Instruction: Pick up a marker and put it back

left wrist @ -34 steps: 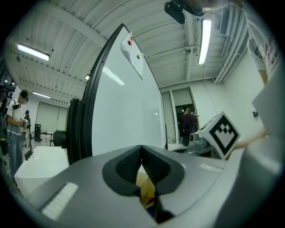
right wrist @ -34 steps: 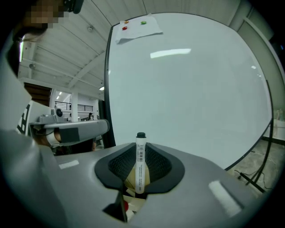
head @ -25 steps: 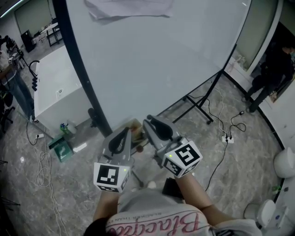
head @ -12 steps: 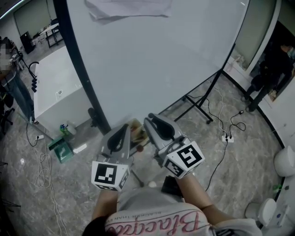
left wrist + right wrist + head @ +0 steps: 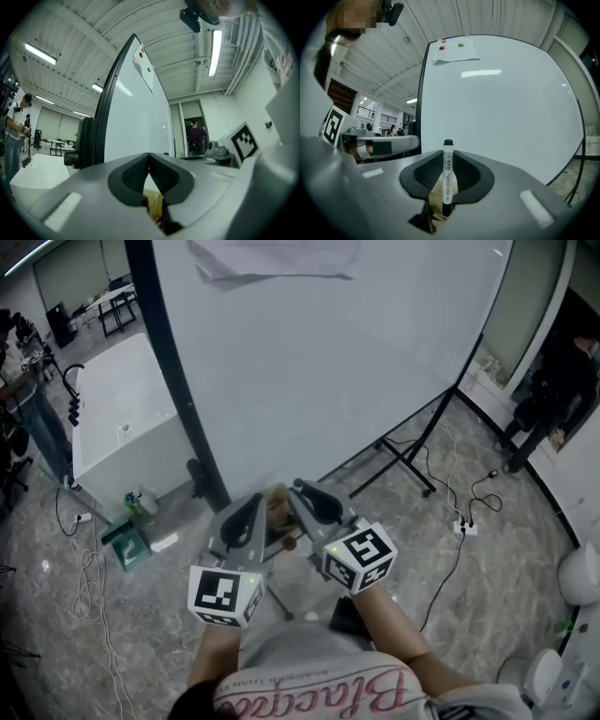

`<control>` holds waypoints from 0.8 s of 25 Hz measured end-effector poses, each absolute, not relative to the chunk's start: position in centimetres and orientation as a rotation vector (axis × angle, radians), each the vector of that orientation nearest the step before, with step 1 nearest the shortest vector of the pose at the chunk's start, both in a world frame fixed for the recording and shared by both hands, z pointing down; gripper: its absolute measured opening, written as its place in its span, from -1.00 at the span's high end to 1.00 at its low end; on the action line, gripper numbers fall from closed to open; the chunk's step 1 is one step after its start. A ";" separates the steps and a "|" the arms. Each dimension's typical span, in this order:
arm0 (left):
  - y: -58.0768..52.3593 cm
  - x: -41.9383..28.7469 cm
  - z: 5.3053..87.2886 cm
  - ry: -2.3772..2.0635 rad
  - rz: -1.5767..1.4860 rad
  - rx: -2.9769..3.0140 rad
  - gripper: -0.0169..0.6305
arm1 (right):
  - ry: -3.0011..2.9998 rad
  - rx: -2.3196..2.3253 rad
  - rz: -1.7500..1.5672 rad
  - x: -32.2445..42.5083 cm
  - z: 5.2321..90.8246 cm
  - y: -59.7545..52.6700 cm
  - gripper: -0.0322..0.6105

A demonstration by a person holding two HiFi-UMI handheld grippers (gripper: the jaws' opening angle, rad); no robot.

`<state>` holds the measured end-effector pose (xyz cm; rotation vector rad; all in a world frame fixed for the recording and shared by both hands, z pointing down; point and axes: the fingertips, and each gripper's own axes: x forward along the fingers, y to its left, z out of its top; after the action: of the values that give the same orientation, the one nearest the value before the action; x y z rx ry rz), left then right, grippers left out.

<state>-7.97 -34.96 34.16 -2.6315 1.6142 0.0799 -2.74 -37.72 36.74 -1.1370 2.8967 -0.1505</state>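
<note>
A white marker [image 5: 447, 174] with a black cap stands upright between the pads of my right gripper [image 5: 447, 180], which is shut on its barrel. In the head view the right gripper [image 5: 302, 493] points at the foot of the whiteboard [image 5: 328, 362], and the marker itself is hidden there. Close to its left, my left gripper [image 5: 250, 509] is shut with its pads meeting at the tips and nothing between them [image 5: 149, 168]. A small beige box [image 5: 277, 503] sits just beyond and below both jaws, also seen under the marker as the beige box [image 5: 436, 199].
The whiteboard's black frame [image 5: 178, 390] and stand legs [image 5: 405, 461] lie ahead. A sheet of paper [image 5: 453, 51] hangs at the board's top. A white cabinet [image 5: 122, 418] is at the left, cables [image 5: 459, 521] run over the floor at the right, and a person [image 5: 551, 395] stands far right.
The right gripper has drifted slightly left, toward the left gripper, with the marker still held. The head view has shifted a little. The left gripper has hardly moved.
</note>
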 end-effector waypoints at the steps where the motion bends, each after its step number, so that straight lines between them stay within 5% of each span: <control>1: -35.0 -8.1 34.1 1.617 0.082 -2.630 0.95 | 2.915 -1.136 -0.177 -3.0 37.5 -37.8 0.69; 20: -35.5 -7.8 35.1 1.641 0.054 -2.643 0.95 | 3.040 -1.230 -0.408 -2.9 43.4 -40.9 0.67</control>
<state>-7.79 -35.48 35.14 -2.6428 1.6414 0.0542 -2.94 -40.91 43.39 -1.2299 3.0396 -0.4076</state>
